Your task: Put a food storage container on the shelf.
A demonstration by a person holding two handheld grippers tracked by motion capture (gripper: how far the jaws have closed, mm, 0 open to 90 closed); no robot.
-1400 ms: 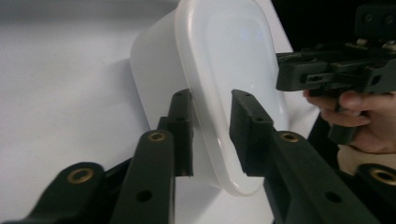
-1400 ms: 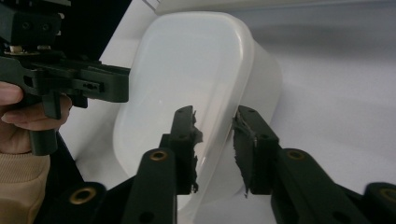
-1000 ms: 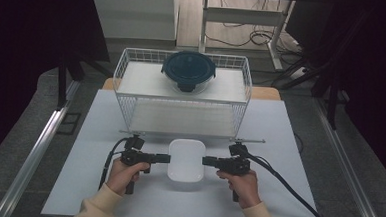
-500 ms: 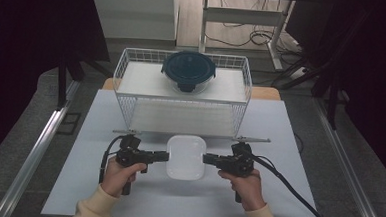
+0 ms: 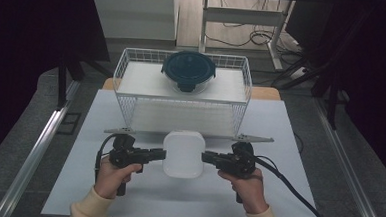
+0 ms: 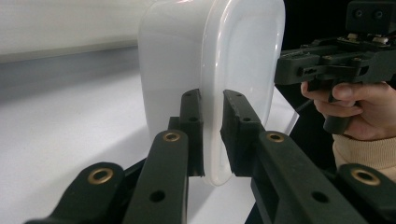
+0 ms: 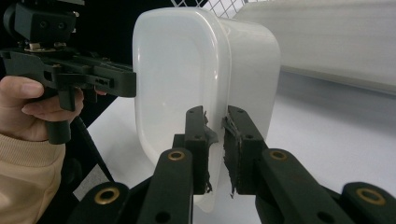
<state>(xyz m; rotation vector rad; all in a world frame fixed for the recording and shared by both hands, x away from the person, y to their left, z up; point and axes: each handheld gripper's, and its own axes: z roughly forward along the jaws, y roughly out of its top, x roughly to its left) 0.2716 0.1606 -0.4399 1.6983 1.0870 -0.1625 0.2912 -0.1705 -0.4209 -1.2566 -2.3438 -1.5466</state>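
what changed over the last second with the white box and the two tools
The white box, clamped at its rim by the left tool and the right tool, has been lifted off the table and carried slightly toward the wire basket. Both hands rose with it. Both grips stayed shut on the box; the basket and the dark lidded bowl on top of it did not move.

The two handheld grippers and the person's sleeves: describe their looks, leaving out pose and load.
The left gripper and the right gripper are matt black, each with a pistol-style handle, a grey three-cornered plate on top and a black cable trailing off. In the gripper views the jaws are flat black bars with brass-coloured rivets; the right gripper's pads look torn and frayed. The person's sleeves are cream-coloured with ribbed cuffs.
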